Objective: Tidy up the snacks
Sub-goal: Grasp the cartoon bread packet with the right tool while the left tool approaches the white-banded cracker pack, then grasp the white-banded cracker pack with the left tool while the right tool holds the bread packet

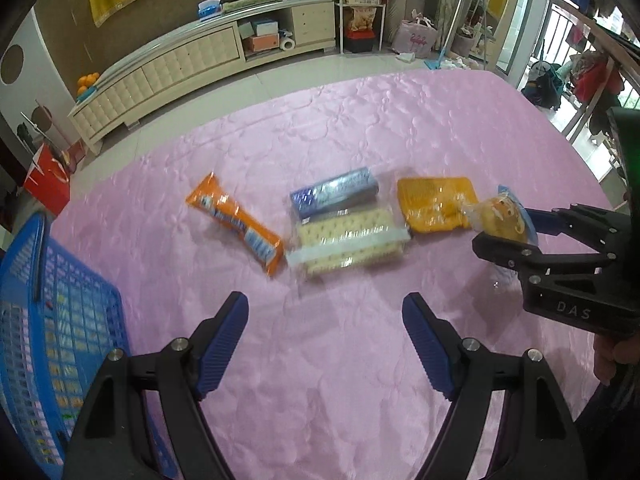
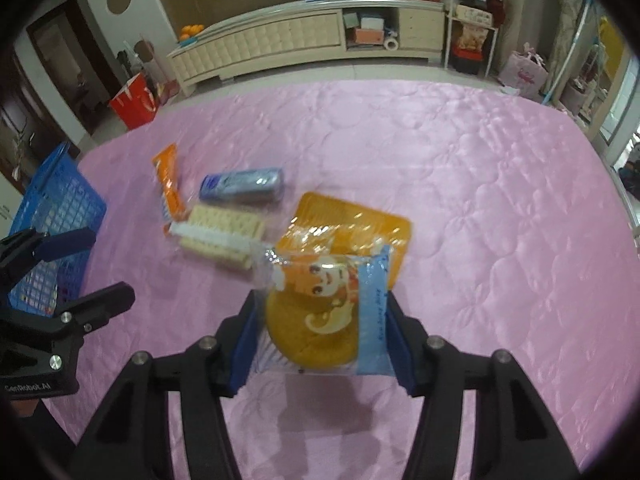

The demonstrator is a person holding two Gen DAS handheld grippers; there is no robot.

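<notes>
Here the right gripper [image 2: 322,332] is clenching a wrapped cake [image 2: 320,320] just above the pink tablecloth [image 2: 480,220], likely bound for the blue basket [image 2: 52,216]; the left gripper [image 1: 324,340] is hanging released beside that basket, ready for another snack.

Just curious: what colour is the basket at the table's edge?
Blue: the plastic lattice basket shows best in the left wrist view.
</notes>
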